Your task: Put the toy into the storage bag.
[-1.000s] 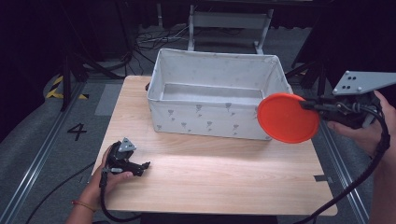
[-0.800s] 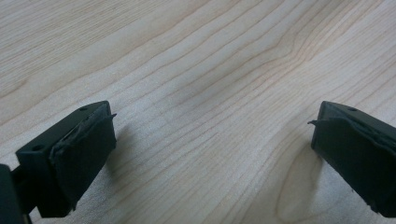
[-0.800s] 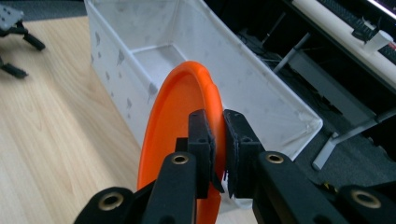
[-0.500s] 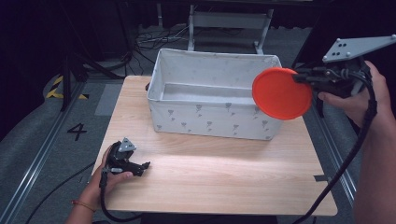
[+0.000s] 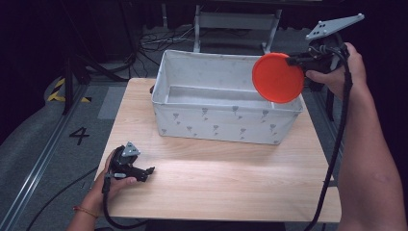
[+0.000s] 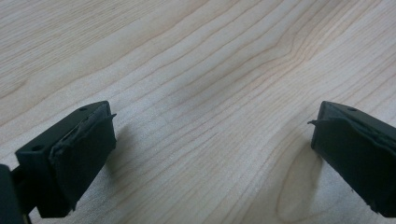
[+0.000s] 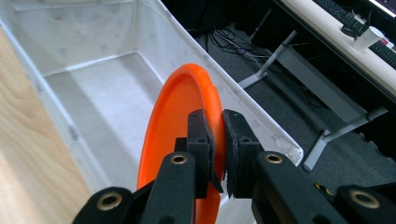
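An orange plate [image 5: 278, 77] hangs on edge over the right end of the white fabric bin [image 5: 211, 115], with my right gripper [image 5: 294, 60] shut on its rim. In the right gripper view the two black jaws pinch the plate's [image 7: 182, 116] edge, right gripper [image 7: 218, 140], above the bin's bare floor [image 7: 98, 93]. My left gripper [image 5: 144, 172] rests low on the wooden table [image 5: 226, 178] near its front left corner. Its jaws stand wide apart, left gripper [image 6: 210, 140], with only bare wood between them.
The bin takes up the back half of the table. Behind it stand metal frame legs [image 5: 235, 21] and cables on the dark floor. A yellow-black marking [image 5: 62, 91] and a number 4 [image 5: 79, 135] lie on the floor at the left.
My right gripper has carried the orange plate up and back, from beside the bin's front right corner to above its right end. The left gripper has stayed put.
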{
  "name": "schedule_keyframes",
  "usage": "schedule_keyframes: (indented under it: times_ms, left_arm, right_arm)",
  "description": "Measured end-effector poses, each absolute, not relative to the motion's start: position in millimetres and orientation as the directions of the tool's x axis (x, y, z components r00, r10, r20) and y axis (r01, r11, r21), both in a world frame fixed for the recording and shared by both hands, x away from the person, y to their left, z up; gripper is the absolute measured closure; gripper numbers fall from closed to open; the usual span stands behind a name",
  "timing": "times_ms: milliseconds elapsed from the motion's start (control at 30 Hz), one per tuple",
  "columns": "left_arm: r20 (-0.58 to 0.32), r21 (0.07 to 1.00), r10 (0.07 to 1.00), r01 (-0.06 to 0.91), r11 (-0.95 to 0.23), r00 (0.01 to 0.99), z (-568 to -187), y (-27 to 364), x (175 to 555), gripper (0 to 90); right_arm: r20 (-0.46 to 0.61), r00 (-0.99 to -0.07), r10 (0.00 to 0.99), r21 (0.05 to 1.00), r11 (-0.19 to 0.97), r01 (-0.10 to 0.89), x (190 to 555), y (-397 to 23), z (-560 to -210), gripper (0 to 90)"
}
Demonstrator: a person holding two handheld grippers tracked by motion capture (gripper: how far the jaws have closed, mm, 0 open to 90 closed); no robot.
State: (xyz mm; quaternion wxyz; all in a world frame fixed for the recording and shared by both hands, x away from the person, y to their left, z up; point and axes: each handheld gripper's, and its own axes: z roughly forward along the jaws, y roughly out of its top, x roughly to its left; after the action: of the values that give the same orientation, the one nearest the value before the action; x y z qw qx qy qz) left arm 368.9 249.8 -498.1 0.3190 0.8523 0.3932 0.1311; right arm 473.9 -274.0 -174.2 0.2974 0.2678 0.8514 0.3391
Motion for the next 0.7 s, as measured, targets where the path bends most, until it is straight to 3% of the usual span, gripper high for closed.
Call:
schedule_keyframes:
  times_ms: [267,700]
  left_arm:
    - [-0.027,0.647,0.754,0.587,-0.487,0.656,-498,250,369,0.2]
    - [-0.027,0.647,0.754,0.587,-0.487,0.656,-498,250,369,0.2]
  right_arm:
    - [-0.322,-0.686,0.653,0.717,0.641,0.273,510,-272,-207,82.1]
    - [-0.317,-0.767,0.558,0.634,0.726,0.266,522,-260,-240,82.1]
